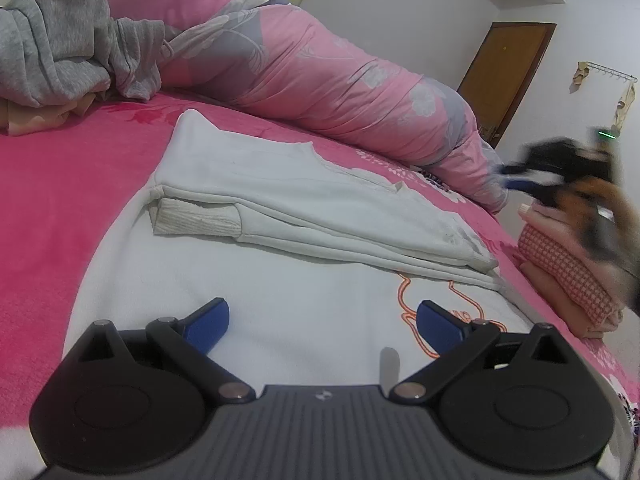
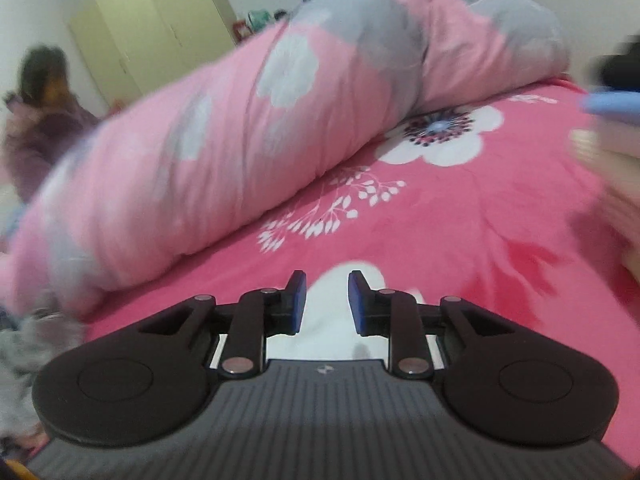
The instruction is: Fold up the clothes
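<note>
A bed (image 1: 60,208) with a bright pink flowered cover fills both views, and a long rolled pink quilt (image 1: 320,80) with grey and white flowers lies across its far side. A rumpled grey sweatshirt (image 1: 60,52) is heaped at the far left of the bed, leaning against the quilt. In the middle of the bed, seen from the left wrist, a white garment (image 1: 288,200) lies folded into a flat rectangle, its ribbed cuff tucked under at the near left edge; it rests on a white patch of the cover with an orange outline drawing. To the right of it, near the bed's edge, sits a small stack of folded clothes (image 1: 568,272), a pink checked piece on top of peach ones. The left gripper (image 1: 322,318) hovers just in front of the white garment with its jaws wide apart and nothing between them. The right gripper (image 2: 327,300) points over the bare pink cover toward the quilt, its jaws narrow but parted, with nothing held; in the left wrist view it is a blurred dark shape above the stack. A blurred person (image 2: 40,112) sits at the far left beyond the quilt.
</note>
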The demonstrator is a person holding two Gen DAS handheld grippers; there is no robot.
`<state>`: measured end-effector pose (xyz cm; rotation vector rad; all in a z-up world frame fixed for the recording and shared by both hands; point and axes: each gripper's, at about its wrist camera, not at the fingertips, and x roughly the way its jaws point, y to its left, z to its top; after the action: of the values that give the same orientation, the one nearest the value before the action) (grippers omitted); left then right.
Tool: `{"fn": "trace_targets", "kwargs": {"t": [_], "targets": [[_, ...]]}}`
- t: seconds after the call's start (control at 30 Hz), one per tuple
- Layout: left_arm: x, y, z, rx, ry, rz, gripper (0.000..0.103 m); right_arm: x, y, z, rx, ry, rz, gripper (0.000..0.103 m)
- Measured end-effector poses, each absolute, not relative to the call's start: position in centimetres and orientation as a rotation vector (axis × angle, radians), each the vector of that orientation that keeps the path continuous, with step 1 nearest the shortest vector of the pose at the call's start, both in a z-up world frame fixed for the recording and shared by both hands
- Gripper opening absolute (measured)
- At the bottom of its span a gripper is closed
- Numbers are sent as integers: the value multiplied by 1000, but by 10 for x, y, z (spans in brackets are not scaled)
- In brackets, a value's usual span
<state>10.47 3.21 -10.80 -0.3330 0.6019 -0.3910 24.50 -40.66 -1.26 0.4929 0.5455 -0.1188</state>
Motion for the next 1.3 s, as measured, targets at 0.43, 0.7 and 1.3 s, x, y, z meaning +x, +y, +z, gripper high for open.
{"fn": "trace_targets", "kwargs": {"t": [0.43, 0.7, 1.3], "targets": [[58, 21, -65, -213, 630, -343, 102, -44, -358, -47, 427, 547, -112, 25], [-2, 1, -64, -55, 709, -358, 103, -88, -277, -79, 354, 590, -17, 29], [-118, 17, -86, 151, 774, -440, 103, -130, -230, -115, 182, 642, -3, 53]]}}
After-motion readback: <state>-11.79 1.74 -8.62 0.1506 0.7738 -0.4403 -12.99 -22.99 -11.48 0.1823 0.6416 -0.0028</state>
